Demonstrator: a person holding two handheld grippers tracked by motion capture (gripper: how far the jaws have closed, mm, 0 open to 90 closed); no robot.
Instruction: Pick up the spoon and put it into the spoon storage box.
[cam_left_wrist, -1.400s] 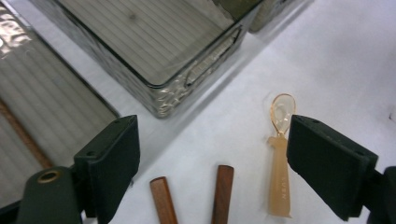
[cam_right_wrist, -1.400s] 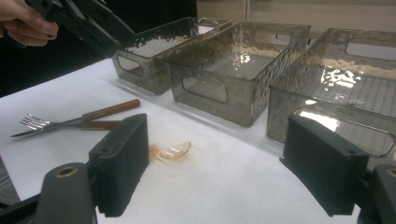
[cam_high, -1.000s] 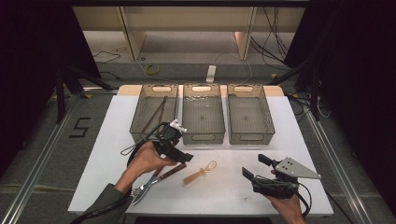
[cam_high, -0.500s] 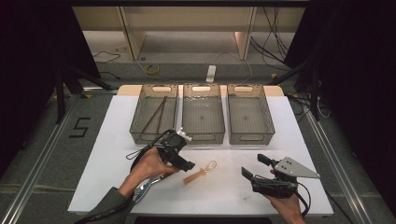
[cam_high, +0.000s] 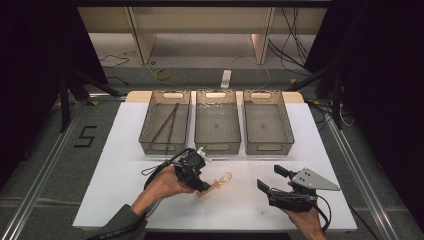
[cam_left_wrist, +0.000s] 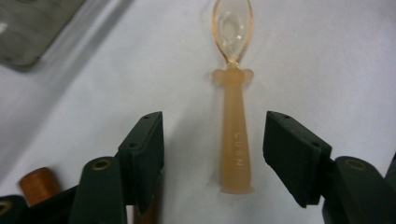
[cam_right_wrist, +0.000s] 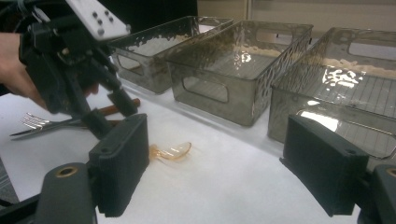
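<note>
on white tabletop (cam_high: 125, 165) — translucent amber spoon (cam_left_wrist: 233, 126), stubby matte handle, glossy oval bowl.

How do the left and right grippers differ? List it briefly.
The left gripper straddles the handle of the orange spoon with its fingers; the right gripper has nothing between its fingers. The left gripper's jaws have just been closing, pads not yet touching; the right gripper's stand wide open. Both are hand-held.
</note>
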